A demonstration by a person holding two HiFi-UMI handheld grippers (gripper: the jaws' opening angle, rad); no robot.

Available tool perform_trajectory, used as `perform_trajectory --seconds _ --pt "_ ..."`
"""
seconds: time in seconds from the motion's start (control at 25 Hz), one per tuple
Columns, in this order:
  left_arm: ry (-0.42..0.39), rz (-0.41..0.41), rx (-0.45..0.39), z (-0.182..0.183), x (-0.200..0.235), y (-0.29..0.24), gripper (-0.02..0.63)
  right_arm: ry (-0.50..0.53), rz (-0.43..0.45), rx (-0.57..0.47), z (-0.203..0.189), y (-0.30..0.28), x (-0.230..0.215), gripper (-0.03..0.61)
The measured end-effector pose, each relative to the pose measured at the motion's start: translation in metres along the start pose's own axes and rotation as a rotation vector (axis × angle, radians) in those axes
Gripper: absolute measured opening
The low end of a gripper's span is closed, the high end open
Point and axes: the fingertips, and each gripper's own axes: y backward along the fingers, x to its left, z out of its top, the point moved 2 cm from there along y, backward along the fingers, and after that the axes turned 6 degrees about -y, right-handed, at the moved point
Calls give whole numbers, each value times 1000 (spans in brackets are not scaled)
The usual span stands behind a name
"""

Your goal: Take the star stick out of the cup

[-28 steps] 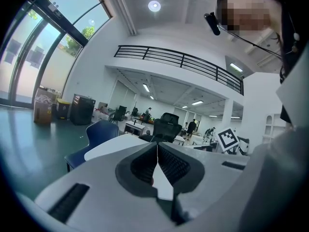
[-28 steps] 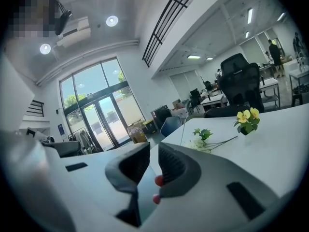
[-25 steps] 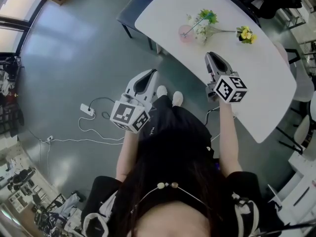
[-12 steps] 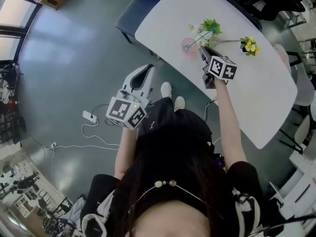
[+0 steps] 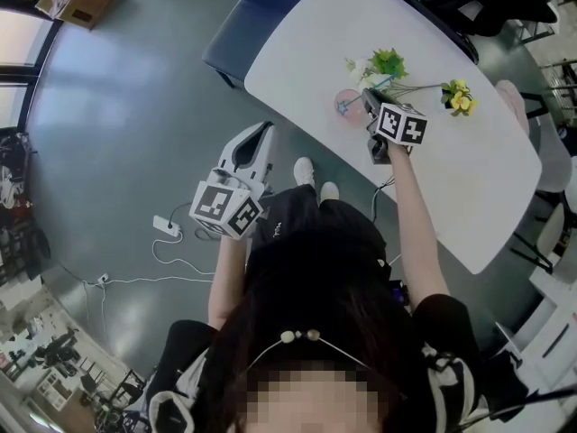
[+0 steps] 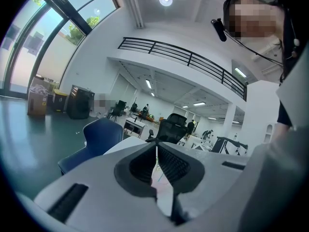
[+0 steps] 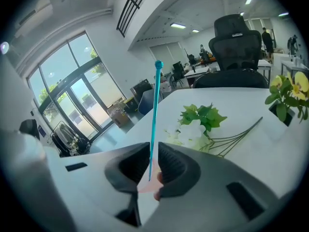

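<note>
One star stick [image 7: 154,115] inside right gripper [image 7: 154,147]

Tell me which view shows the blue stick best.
The right gripper view: the blue stick rises clearly between the right gripper's jaws. The head view shows only a short bit at the cup; the left gripper view barely shows it.

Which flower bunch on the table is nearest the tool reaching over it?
The white flowers with green leaves, just beyond the right tool; the yellow flowers lie farther off to the side.
</note>
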Motion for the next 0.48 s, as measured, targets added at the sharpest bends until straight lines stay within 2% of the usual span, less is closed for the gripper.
perform_trajectory --seconds 0.12,0.32,0.48 --pt "12 -12 0 1 9 -6 8 -12 11 -4 0 2 5 26" --pt "2 -34 -1 6 15 -17 6 -42 27 -58 9 7 9 21" --pt "1 -22 -12 10 16 -15 8 -16 45 -93 16 20 24 21"
